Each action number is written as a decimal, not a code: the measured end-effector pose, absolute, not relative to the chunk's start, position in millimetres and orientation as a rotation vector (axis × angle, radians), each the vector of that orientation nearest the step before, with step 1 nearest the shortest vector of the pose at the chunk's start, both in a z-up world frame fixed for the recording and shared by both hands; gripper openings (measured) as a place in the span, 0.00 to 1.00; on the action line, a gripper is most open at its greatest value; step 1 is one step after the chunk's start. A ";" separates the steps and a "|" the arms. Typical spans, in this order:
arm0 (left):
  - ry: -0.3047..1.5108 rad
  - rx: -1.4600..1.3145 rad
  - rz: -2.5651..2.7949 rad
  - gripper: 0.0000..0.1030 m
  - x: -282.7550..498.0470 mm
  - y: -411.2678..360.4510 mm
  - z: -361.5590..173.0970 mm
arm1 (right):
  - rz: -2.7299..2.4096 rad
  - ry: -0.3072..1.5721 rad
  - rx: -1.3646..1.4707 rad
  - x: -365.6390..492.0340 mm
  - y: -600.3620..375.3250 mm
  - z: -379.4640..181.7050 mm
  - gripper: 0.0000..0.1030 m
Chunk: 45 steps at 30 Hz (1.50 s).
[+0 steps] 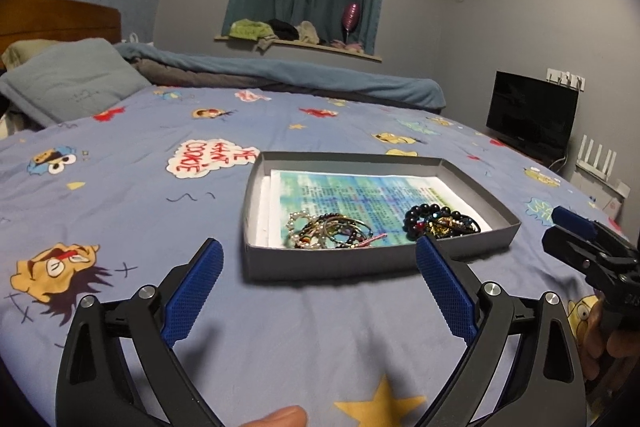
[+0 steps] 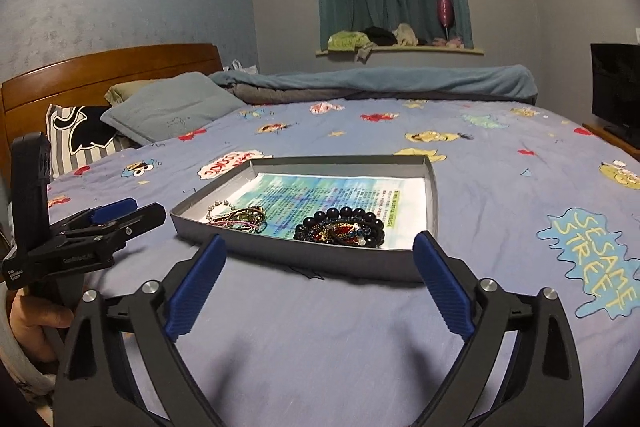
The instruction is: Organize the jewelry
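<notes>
Grey cardboard tray [image 1: 280, 259] sits on bed [image 1: 120, 207], printed sheet inside. Two jewelry piles at near edge: thin bangles and pearl string [image 1: 332, 231] on one side, black bead bracelet heap [image 1: 438, 223] on other. Left claw [image 1: 320, 287] spread wide, empty, short of tray. Right claw [image 2: 320, 287] likewise spread, empty. Risks: tangled strands lift as one clump; light tray slides or tips on soft bedding if wall nudged; beads roll onto patterned sheet, hard to spot.

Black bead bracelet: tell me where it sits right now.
The black bead bracelet lies inside the grey tray on the bed, in the tray's near right corner in both wrist views, right of the thin bangle pile.
</notes>
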<state>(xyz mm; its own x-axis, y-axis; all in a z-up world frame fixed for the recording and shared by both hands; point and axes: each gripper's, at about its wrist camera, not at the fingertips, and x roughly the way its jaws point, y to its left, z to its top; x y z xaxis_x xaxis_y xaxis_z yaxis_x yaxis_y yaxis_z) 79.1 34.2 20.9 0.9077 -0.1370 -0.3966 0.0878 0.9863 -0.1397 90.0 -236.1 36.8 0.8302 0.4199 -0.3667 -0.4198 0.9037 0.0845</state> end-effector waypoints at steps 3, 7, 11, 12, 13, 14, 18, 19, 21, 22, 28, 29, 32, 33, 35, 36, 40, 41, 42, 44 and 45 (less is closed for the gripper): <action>0.419 -0.104 -0.108 0.94 77.0 30.1 18.4 | 0.429 0.352 -0.012 82.3 -235.9 35.9 0.94; 0.414 -0.084 -0.097 0.95 75.4 25.7 15.8 | 0.414 0.333 -0.029 78.2 -233.6 34.1 0.94; 0.413 -0.080 -0.099 0.95 75.3 26.4 15.3 | 0.412 0.333 -0.049 77.6 -230.4 32.5 0.94; 0.413 -0.080 -0.102 0.95 75.3 26.2 15.1 | 0.411 0.334 -0.051 77.6 -229.8 32.0 0.94; 0.412 -0.079 -0.102 0.95 75.7 26.1 14.7 | 0.409 0.336 -0.054 77.7 -229.3 31.4 0.94; 0.412 -0.078 -0.105 0.95 75.7 25.9 14.5 | 0.410 0.336 -0.055 77.4 -229.1 31.3 0.94; 0.405 -0.073 -0.109 0.95 74.4 24.3 14.1 | 0.410 0.337 -0.056 77.4 -228.8 31.3 0.94; 0.403 -0.072 -0.110 0.95 74.1 24.1 14.1 | 0.410 0.338 -0.053 77.8 -228.9 31.0 0.94; 0.403 -0.073 -0.111 0.95 74.1 24.5 13.8 | 0.410 0.339 -0.050 77.4 -229.2 31.1 0.94; 0.403 -0.073 -0.111 0.95 73.9 24.7 13.8 | 0.410 0.340 -0.048 77.4 -229.5 30.9 0.94; 0.401 -0.078 -0.116 0.95 73.2 24.8 13.9 | 0.410 0.341 -0.049 77.8 -229.2 30.5 0.94; 0.401 -0.079 -0.116 0.95 73.0 24.8 14.0 | 0.410 0.341 -0.048 78.4 -229.3 30.4 0.94; 0.400 -0.077 -0.116 0.95 72.4 24.6 14.0 | 0.410 0.342 -0.047 78.3 -229.5 30.5 0.94; 0.400 -0.077 -0.115 0.95 72.6 24.9 14.1 | 0.410 0.342 -0.047 78.3 -229.5 30.5 0.94; 0.401 -0.078 -0.116 0.95 72.7 24.9 13.9 | 0.411 0.342 -0.045 78.4 -230.3 29.9 0.94; 0.400 -0.078 -0.116 0.95 72.7 24.9 14.0 | 0.411 0.342 -0.046 78.5 -230.2 29.9 0.94; 0.400 -0.078 -0.116 0.95 72.7 24.7 13.9 | 0.410 0.343 -0.048 77.7 -230.2 29.7 0.94; 0.400 -0.078 -0.117 0.95 72.7 24.7 13.7 | 0.410 0.343 -0.048 78.2 -230.3 29.9 0.94; 0.401 -0.078 -0.119 0.95 72.7 24.7 13.9 | 0.410 0.344 -0.047 78.3 -230.3 29.9 0.94; 0.401 -0.078 -0.119 0.95 72.2 24.8 13.6 | 0.410 0.344 -0.047 78.3 -230.3 29.9 0.94; 0.401 -0.078 -0.119 0.95 72.2 24.8 13.6 | 0.410 0.345 -0.047 78.3 -230.3 29.9 0.94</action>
<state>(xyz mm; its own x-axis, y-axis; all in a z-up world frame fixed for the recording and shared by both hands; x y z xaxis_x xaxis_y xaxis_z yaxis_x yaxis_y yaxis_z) 72.2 24.8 13.6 0.9138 -0.1308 -0.3846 0.0999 0.9900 -0.0994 78.3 -230.3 29.9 0.8600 0.3826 -0.3377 -0.3984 0.9169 0.0242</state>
